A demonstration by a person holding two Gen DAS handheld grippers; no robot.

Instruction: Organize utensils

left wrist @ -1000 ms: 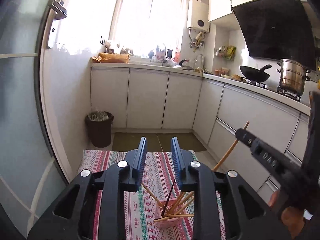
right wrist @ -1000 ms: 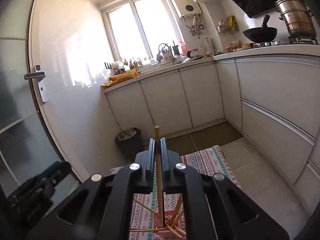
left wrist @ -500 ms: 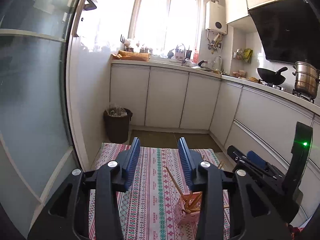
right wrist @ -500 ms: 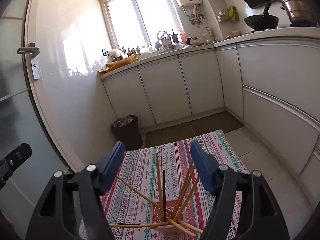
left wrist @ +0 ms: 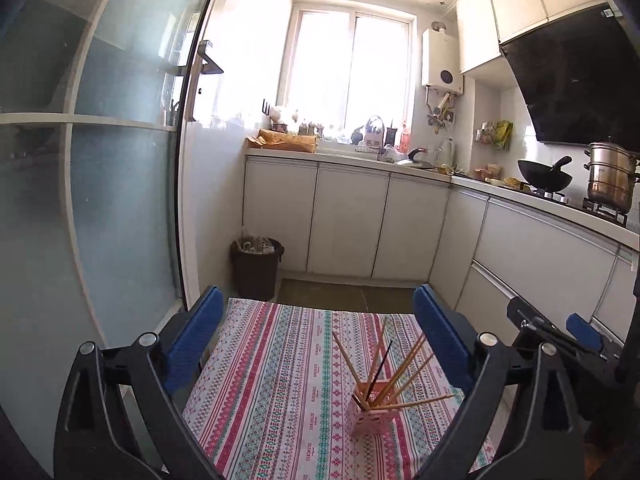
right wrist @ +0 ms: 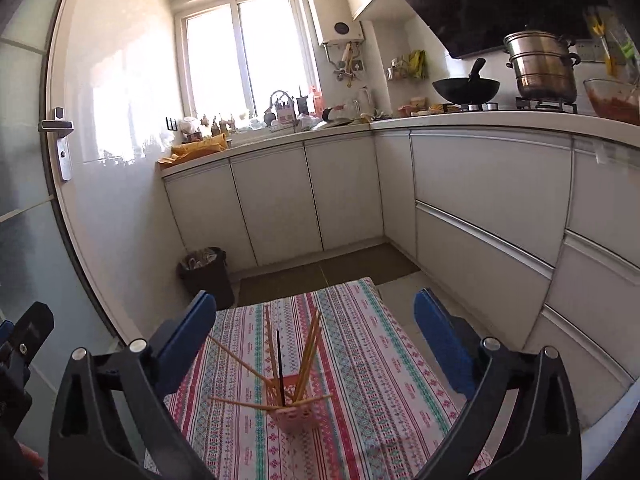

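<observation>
While both claws hang above the table, each is spread wide with nothing between its blue pads: the left gripper (left wrist: pixel 316 320) frames the cloth from its own camera, and the right gripper (right wrist: pixel 316 322) does the same from its view. On the striped tablecloth (left wrist: pixel 272 392) stands a small pink holder (left wrist: pixel 370 414), at about five o'clock from the centre of the left view, just inside the right-hand finger of that claw and clear of both pads. From the right camera the same pink holder (right wrist: pixel 296 412) sits near six o'clock, between the two fingers and well apart from either. Wooden chopsticks (left wrist: pixel 400 372) fan out of it at many angles, some near upright, one lying almost level toward three o'clock; a single dark chopstick (left wrist: pixel 380 368) leans among them. In the right view the chopsticks (right wrist: pixel 308 344) splay toward eleven, twelve and one o'clock, with the dark chopstick (right wrist: pixel 280 364) standing close to vertical. Part of the right gripper's body shows at four o'clock in the left view. A dark waste bin (left wrist: pixel 256 268) stands on the floor beyond the table's far left corner, against the white cabinets (left wrist: pixel 352 220).
</observation>
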